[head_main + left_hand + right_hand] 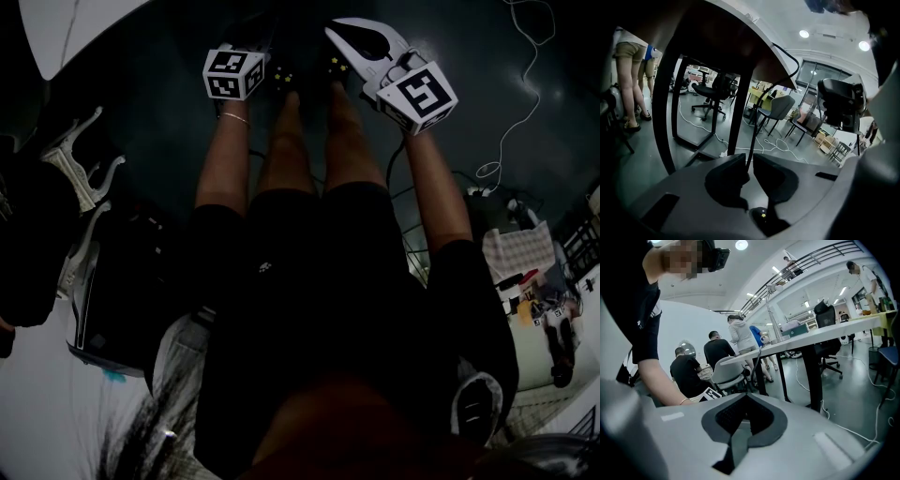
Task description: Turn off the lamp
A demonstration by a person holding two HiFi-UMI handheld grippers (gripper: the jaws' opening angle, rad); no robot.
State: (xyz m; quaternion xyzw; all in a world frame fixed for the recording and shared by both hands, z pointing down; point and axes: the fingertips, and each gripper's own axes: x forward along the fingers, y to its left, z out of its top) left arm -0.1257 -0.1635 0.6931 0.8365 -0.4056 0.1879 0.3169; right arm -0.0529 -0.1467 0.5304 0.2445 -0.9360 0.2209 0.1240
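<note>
No lit lamp shows in any view. A thin-armed desk lamp (773, 317) seems to stand on the long white table (825, 331) far behind my right gripper. Both grippers hang low in front of the person's legs. The right gripper (352, 37) is white, and its jaws (743, 397) meet with nothing between them. Only the left gripper's marker cube (232, 73) shows in the dark head view. In its own view the left gripper (750, 161) has dark jaws a narrow slit apart. A thin black cord (757, 122) lines up with that slit; whether it touches the jaws I cannot tell.
A dark table with black legs (740, 108) arches over the left gripper view, with office chairs (712, 91) and floor cables (773, 143) beyond. A person's legs (628, 84) stand at left. Seated people (689, 373) are near the white table. A white cable (511, 122) loops on the floor.
</note>
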